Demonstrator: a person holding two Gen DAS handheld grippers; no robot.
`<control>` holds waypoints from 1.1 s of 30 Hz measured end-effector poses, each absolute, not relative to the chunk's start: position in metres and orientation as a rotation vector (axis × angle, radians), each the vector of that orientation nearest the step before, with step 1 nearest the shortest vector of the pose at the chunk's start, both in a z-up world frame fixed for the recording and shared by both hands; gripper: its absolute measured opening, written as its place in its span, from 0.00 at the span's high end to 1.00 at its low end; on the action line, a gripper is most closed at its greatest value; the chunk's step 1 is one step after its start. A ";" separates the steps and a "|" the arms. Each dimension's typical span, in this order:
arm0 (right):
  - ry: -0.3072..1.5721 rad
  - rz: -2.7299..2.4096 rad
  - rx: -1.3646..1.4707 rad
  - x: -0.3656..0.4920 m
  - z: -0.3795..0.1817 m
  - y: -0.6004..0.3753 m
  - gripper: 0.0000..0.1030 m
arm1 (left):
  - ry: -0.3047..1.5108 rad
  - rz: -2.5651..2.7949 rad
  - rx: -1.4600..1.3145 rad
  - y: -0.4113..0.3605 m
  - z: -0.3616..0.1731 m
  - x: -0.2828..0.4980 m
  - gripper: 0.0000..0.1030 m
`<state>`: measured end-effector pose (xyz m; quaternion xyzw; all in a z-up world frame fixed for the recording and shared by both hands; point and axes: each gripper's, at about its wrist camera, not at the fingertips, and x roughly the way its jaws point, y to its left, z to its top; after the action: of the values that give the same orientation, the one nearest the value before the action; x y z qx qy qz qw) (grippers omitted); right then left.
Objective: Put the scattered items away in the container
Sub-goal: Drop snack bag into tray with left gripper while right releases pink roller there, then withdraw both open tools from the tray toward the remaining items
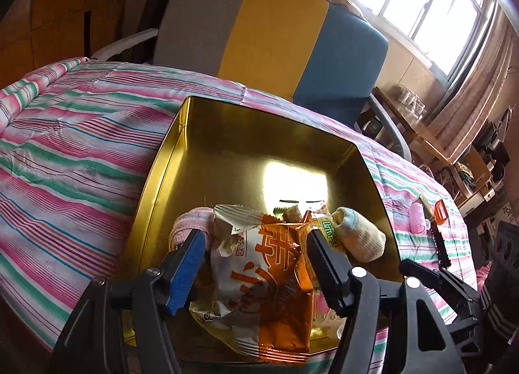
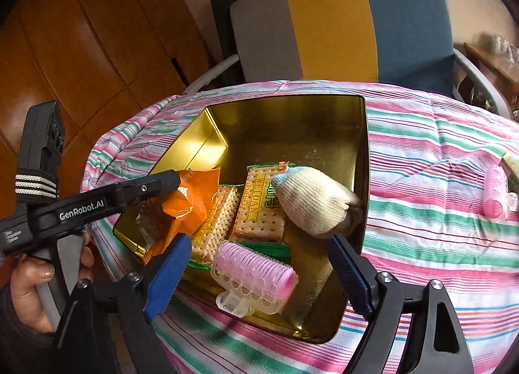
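The gold tin (image 2: 327, 117) sits open on the striped quilt (image 2: 438, 153). Only the right wrist view shows the pink hair roller (image 2: 254, 276) inside the tin, lying by its near rim, with two cracker packets (image 2: 259, 208) laid flat just beyond it. That view also shows a second pink roller (image 2: 496, 194) out on the quilt, well to the right of the tin, and the person's hand (image 2: 29, 286) on the handle of the left gripper (image 2: 168, 181). Only the left wrist view shows a pink rolled sock (image 1: 191, 223) against the tin's left wall and a comb (image 1: 434, 231) on the quilt to the right of the tin.

The left gripper (image 1: 256, 244) stands spread over the tin; the orange-and-white snack bag (image 1: 262, 280) lies between its fingers, but whether the pads press it I cannot tell. The bag's long axis runs from the tin's near rim toward its middle.

The right gripper (image 2: 259, 263) is released, jaws wide apart, and the roller in the tin lies between them, touching neither. Its long axis runs crosswise from jaw to jaw, open end toward the right. A cream rolled sock (image 2: 314, 200) leans against the tin's right wall, long axis slanting, blue tip toward the tin's middle.
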<state>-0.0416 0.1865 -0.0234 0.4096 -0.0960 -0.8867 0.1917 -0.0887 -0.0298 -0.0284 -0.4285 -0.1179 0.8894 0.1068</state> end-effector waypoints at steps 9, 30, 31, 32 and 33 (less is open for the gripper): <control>-0.469 -2.624 1.105 -0.004 -0.014 0.262 0.00 | -0.339 2.588 -1.206 -0.017 -0.020 -0.049 0.36; -0.886 -2.830 1.211 0.059 -0.052 0.411 0.00 | -0.147 2.590 -1.446 0.001 -0.056 -0.075 0.36; -0.889 -2.834 1.212 0.059 -0.052 0.414 0.00 | -0.146 2.597 -1.440 0.001 -0.054 -0.076 0.36; -0.892 -2.839 1.212 0.058 -0.053 0.416 0.00 | -0.142 2.605 -1.432 0.002 -0.051 -0.076 0.36; -0.895 -2.845 1.211 0.059 -0.054 0.419 0.00 | -0.137 2.616 -1.417 0.004 -0.048 -0.075 0.36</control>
<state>0.0585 0.4188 -0.0536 0.3759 -0.2779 -0.8832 -0.0388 -0.0752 0.0038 -0.0478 -0.4742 -0.0457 0.8754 0.0818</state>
